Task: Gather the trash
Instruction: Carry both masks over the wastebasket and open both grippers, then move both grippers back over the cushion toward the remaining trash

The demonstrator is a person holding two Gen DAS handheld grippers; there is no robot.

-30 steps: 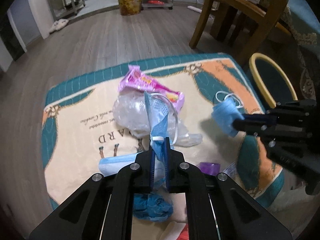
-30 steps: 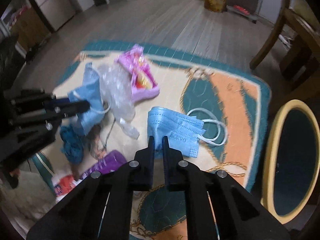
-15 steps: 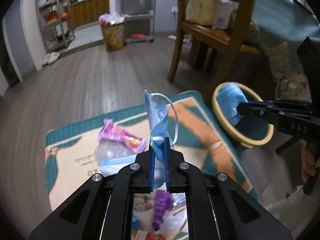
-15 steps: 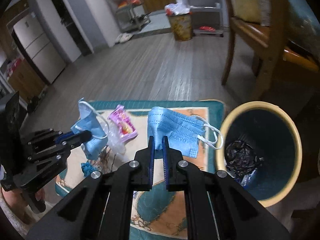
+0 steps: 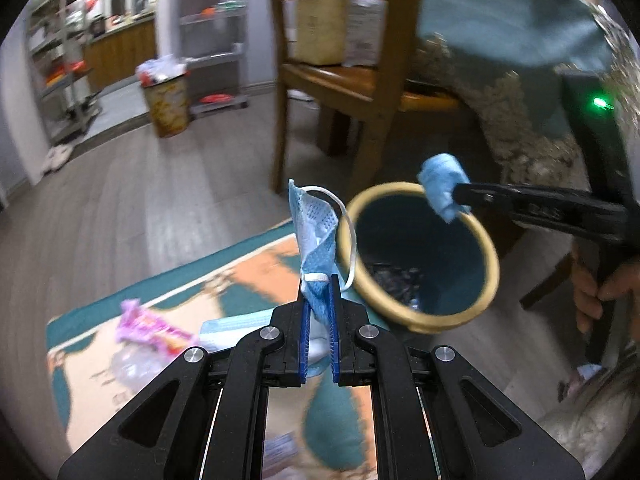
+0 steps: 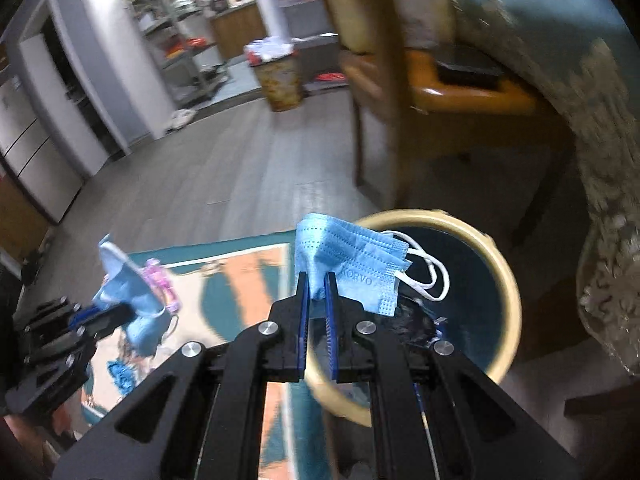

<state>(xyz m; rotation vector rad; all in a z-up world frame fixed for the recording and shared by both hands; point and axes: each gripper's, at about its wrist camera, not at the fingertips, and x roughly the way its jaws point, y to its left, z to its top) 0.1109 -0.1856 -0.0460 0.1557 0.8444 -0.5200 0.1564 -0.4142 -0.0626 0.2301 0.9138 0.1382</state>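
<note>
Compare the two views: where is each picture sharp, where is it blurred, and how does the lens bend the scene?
Left wrist view: gripper and mask sharp; rug and shelves smeared; chair bowed by fisheye. Right wrist view: mask crisp; bin, chair and floor streaked; dark round vignette.

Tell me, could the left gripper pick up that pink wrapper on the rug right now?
Probably not: the left gripper has its jaws already shut on a blue face mask, and the pink wrapper lies on the rug well off to its side.
</note>
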